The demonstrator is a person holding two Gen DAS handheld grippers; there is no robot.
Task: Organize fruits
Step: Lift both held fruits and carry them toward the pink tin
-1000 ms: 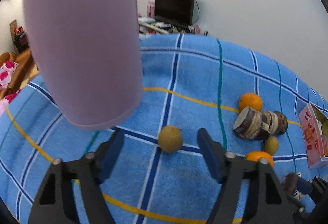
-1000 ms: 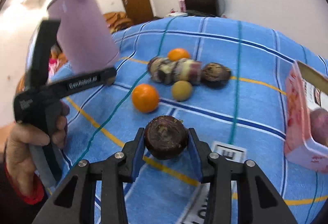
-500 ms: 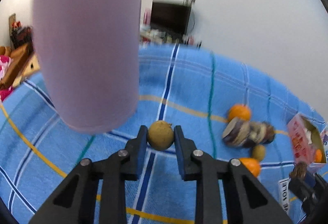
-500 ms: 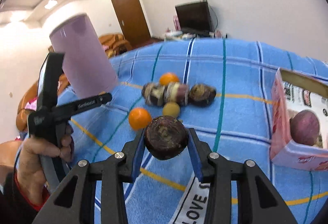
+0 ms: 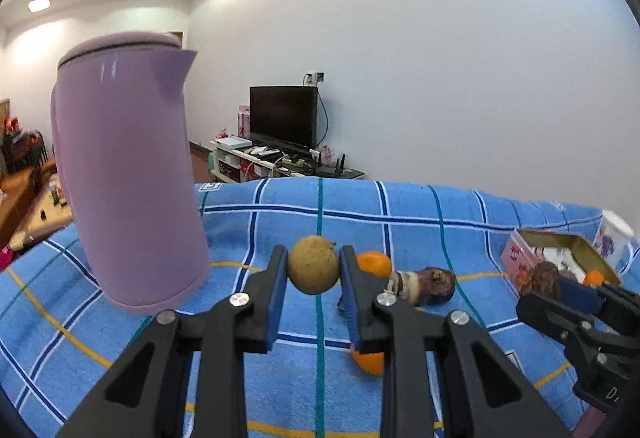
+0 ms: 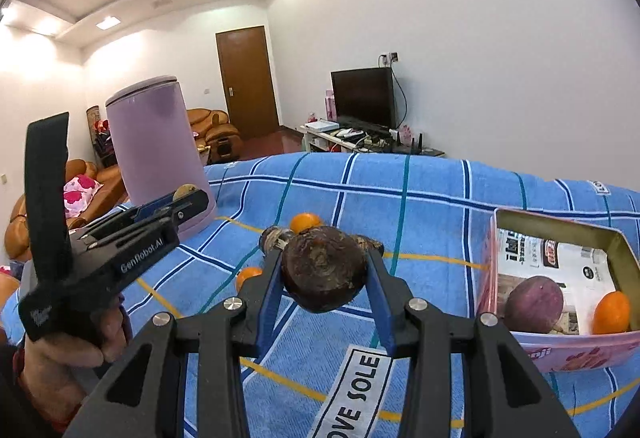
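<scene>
The left claw (image 5: 313,270) has just shut on the small brown fruit (image 5: 313,265) and lifted it. The right claw (image 6: 323,274) holds a dark fruit (image 6: 323,274) tight. Both can go to the pink box (image 6: 560,346) next

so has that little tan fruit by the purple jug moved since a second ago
Yes. The tan fruit lay on the blue cloth; now the left tongs hold it lifted off, level with the purple jug's base.
</scene>
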